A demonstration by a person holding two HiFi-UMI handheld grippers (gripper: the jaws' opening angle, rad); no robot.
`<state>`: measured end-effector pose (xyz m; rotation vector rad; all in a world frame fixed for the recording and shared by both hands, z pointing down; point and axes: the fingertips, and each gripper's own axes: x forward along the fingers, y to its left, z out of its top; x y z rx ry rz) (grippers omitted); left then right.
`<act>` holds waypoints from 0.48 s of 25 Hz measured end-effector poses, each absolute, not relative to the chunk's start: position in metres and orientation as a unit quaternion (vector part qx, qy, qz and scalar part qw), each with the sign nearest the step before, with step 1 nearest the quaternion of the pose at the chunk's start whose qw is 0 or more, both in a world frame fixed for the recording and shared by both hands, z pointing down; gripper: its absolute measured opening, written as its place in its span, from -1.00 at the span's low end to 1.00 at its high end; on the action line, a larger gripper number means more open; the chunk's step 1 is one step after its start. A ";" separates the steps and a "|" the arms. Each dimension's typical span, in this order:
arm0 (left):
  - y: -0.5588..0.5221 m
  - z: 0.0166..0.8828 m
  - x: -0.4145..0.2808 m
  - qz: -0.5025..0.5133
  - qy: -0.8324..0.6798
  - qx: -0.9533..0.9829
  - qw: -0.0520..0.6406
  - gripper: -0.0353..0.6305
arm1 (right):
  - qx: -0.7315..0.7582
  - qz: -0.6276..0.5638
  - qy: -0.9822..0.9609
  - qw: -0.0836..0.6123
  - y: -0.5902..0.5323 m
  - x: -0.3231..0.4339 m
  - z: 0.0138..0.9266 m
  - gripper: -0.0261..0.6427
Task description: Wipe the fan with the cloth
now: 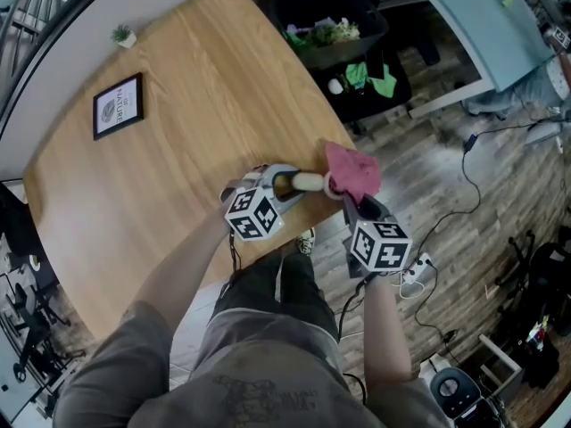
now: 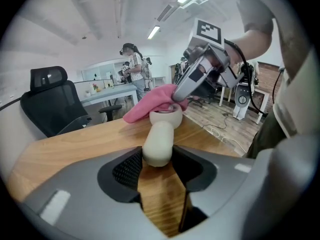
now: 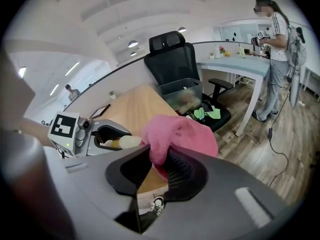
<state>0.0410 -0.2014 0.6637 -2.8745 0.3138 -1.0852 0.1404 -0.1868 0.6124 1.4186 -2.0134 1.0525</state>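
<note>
A small cream hand-held fan (image 1: 308, 182) hangs over the near right edge of the wooden table (image 1: 178, 150). My left gripper (image 1: 287, 183) is shut on its rounded handle (image 2: 159, 144), which lies between the jaws in the left gripper view. A pink cloth (image 1: 352, 169) covers the fan's head (image 2: 166, 117). My right gripper (image 1: 350, 201) is shut on the cloth (image 3: 182, 134), with a bunched fold pinched between the jaws. It presses the cloth against the fan's head from the right. The cloth hides most of the head.
A framed picture (image 1: 118, 105) and a tiny potted plant (image 1: 124, 36) sit at the table's far left. A black bin (image 1: 330, 25) with green rags rests on an office chair beyond the table's corner. Cables and a power strip (image 1: 419, 266) lie on the floor.
</note>
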 end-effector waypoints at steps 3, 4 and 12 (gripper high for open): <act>-0.201 0.664 0.042 -0.350 0.102 -0.931 0.028 -0.32 | 0.515 0.379 -0.736 0.220 -0.194 0.118 0.612 -0.69; -0.200 0.664 0.041 -0.350 0.101 -0.931 0.029 -0.32 | 0.513 0.375 -0.740 0.220 -0.197 0.108 0.613 -0.69; -0.201 0.663 0.040 -0.351 0.100 -0.931 0.026 -0.33 | 0.428 0.379 -0.793 0.212 -0.203 0.019 0.619 -0.69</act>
